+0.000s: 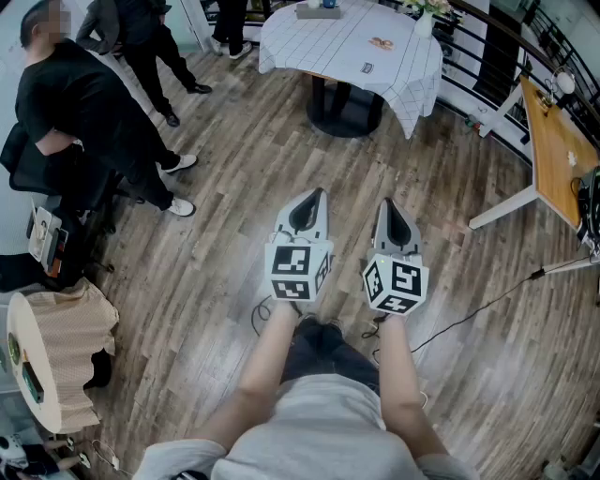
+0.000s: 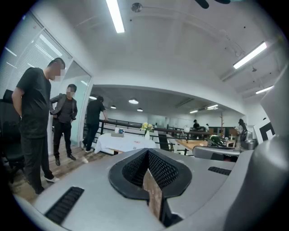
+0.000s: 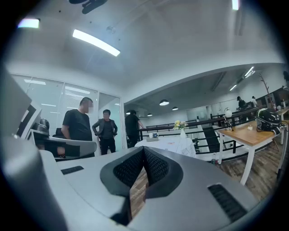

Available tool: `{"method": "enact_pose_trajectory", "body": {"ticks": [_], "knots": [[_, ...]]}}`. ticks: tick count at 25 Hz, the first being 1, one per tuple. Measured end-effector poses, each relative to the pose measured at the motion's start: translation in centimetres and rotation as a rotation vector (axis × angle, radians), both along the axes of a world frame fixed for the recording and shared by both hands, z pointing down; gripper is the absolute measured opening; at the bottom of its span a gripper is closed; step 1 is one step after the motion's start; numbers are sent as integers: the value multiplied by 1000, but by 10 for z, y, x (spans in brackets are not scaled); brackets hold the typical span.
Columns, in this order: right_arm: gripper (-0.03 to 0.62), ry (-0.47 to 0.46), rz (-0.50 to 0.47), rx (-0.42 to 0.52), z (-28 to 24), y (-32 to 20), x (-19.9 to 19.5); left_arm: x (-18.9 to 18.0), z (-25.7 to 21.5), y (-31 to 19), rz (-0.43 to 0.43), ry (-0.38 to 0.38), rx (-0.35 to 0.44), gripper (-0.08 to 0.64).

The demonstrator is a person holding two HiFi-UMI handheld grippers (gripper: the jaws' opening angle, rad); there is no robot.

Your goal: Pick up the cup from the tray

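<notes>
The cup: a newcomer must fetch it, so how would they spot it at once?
Across the wood floor stands a round table with a white checked cloth. A low tray sits at its far edge, away from the flower vase. The cup is the small dark mug on that tray, beside a paler item.

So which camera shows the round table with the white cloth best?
The head view. It looks down on the table, so most of its round top and its dark foot show. Both gripper views show the table only small, far off and side-on.
</notes>
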State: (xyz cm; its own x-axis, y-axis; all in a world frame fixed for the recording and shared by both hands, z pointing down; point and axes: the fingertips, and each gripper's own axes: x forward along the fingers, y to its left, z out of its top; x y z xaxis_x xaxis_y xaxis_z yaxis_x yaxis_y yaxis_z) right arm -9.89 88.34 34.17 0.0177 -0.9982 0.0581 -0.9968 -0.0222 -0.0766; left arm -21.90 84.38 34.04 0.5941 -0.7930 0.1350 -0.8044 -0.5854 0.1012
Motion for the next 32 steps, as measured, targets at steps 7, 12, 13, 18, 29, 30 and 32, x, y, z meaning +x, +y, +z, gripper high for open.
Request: {"method": "enact_pose_trajectory", "body": {"ticks": [7, 12, 13, 18, 29, 30, 32], "knots": [[8, -2, 1, 1, 1, 0, -1, -1, -1, 0, 0, -3, 5, 8], [8, -2, 0, 6, 1, 0, -2, -2, 2, 0, -1, -4, 2, 8], [8, -4, 1, 9, 1, 0, -2, -2, 2, 0, -1, -4, 3, 8], [8, -21, 3, 25, 0, 0, 5, 1, 3, -3, -10, -7, 8, 8], [8, -14, -32, 33, -1, -7, 29, 12, 3, -8, -48, -10, 7, 8], [8, -18, -36, 33, -1, -8, 32, 11, 3, -9, -55, -9, 7, 8], [8, -28, -40, 32, 0, -11, 36, 9, 3, -11, -71, -8, 4, 8]]}}
